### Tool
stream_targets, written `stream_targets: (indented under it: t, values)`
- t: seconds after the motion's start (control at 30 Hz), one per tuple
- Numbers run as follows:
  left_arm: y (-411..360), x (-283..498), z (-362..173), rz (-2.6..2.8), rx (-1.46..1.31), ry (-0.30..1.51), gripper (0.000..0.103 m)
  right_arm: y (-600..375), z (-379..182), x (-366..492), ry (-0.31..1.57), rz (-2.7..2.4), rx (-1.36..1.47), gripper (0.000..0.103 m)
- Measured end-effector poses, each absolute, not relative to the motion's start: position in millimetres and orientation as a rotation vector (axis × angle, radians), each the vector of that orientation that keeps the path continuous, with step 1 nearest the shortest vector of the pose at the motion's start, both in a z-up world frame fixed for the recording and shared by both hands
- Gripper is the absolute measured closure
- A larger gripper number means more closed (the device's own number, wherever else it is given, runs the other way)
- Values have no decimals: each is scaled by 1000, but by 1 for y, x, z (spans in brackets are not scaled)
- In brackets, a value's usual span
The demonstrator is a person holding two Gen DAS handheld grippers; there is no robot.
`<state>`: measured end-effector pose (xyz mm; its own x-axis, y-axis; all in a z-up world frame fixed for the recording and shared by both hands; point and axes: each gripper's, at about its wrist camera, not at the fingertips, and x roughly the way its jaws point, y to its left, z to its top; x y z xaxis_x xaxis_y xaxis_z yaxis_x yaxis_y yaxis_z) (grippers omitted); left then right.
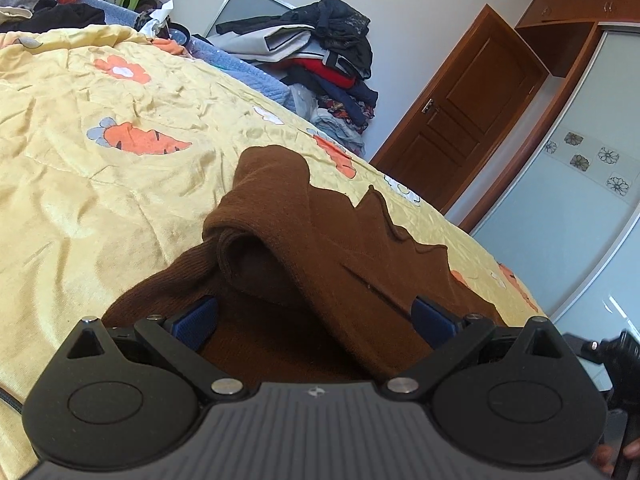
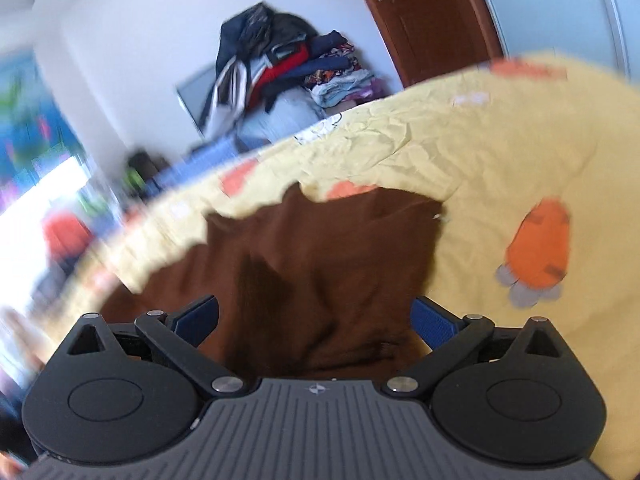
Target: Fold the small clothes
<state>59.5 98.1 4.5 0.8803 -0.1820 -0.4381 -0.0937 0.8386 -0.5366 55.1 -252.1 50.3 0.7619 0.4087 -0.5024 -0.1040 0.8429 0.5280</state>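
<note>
A brown knit garment [image 1: 320, 240] lies crumpled on the yellow bedspread [image 1: 100, 200], with a rolled cuff or sleeve end bulging up in its middle. My left gripper [image 1: 316, 320] hovers low over its near part, open, its blue pads [image 1: 196, 320] wide apart with cloth lying between them. In the blurred right wrist view the same brown garment [image 2: 332, 260] fills the centre. My right gripper [image 2: 316, 320] is open too, its blue pads [image 2: 436, 322] on either side of the cloth.
The yellow bedspread [image 2: 500, 152] carries orange carrot prints. A stack of clothes [image 1: 332, 52] stands beyond the bed's far edge. A brown door [image 1: 468, 104] and a sliding wardrobe [image 1: 580, 200] are on the right. More clothes [image 1: 48, 0] lie at the far left.
</note>
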Motion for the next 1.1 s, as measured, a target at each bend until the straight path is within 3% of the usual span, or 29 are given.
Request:
stream_targets:
  t: [0.17,0.33,0.37,0.4,0.47,0.53,0.6,0.7,0.97,1.03,1.1]
  values:
    - [98,60,4,-47,-577,499,0,-230,61,68,660,320,401,5]
    - [98,60,4,-48,-577,499,0,-164,71,82,708,389,45,11]
    - [98,60,4,-48,-577,499,0,-151,66,90,739,403,-18,21]
    - [98,60,4,-48,-577,499,0,-142,60,97,771,391,-74,40]
    - [98,60,4,-48,-577,499,0,-131,46,110,809,340,-178,61]
    - [98,60,4,-48,-579,499,0,-134,48,111,802,344,-151,61]
    - [98,60,4,-48,-580,499,0,-142,51,108,804,351,-112,77]
    - [99,60,4,-49,-582,498,0,-161,52,103,805,341,-34,90]
    - [99,60,4,-48,-580,499,0,-229,40,82,835,356,348,90]
    - [98,60,4,-48,-580,499,0,-235,40,83,843,363,434,77]
    - [98,60,4,-46,-578,499,0,-238,42,85,827,395,515,45]
